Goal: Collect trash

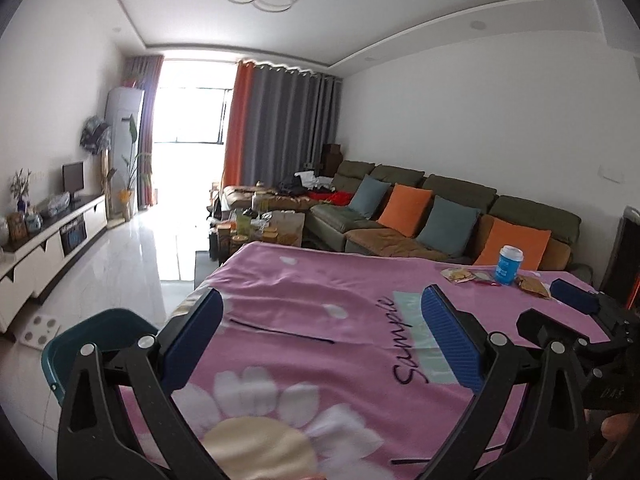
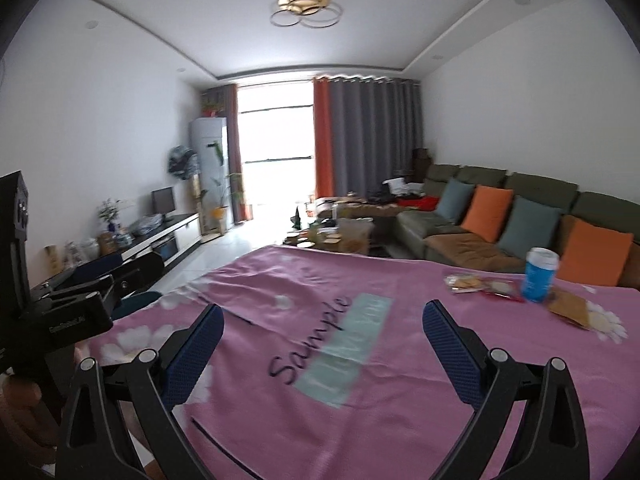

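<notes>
Pink woven cloth with white daisies and the word "Sample" (image 2: 320, 344) covers the table and runs out of view beneath both tools. The left gripper (image 1: 322, 344) and right gripper (image 2: 322, 354) each stand with ribbed blue pads spread wide, nothing between them. Beyond and to the right of the right gripper's jaws lie the blue cylindrical cup with a white lid (image 2: 539, 276), the clear crinkled snack wrapper (image 2: 464, 282), the red wrapper (image 2: 502, 291), partly hidden by the cup, and the flat brown packet (image 2: 570, 308); their print is blurred.
</notes>
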Demonstrator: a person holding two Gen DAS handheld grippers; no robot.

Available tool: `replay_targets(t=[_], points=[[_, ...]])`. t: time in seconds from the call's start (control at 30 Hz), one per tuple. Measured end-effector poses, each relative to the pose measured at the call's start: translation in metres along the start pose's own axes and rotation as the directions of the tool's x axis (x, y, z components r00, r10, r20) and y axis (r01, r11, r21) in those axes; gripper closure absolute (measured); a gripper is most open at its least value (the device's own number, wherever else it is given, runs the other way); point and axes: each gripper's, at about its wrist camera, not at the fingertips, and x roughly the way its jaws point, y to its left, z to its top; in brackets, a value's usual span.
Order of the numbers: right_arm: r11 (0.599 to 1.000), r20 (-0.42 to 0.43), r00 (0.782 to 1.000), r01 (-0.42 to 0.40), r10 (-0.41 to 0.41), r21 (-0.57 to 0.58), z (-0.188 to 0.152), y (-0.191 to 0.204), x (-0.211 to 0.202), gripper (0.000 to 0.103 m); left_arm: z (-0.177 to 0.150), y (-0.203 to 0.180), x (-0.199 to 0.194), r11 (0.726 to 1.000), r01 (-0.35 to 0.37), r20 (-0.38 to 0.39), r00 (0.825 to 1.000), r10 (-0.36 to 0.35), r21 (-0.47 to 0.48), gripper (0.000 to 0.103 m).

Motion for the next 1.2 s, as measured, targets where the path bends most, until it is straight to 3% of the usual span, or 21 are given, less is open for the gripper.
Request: replay_targets(t=[0.53,1.2], points=[[0.993,0.068,0.991,0.113,-0.115,0.034,-0.005,-0.01,-0.018,0.007,-0.003,-0.022,-0.006,0.999,-0.013,0.033,0.999,0.011,0.039,0.006],[0.988,0.095,0.983,0.152,-0.155,0.039,-0.004,-0.016,-0.026,0.007,-0.002,-0.027,-0.014,0.998,-0.036,0.058,0.998,0.033,0.055,0.006]])
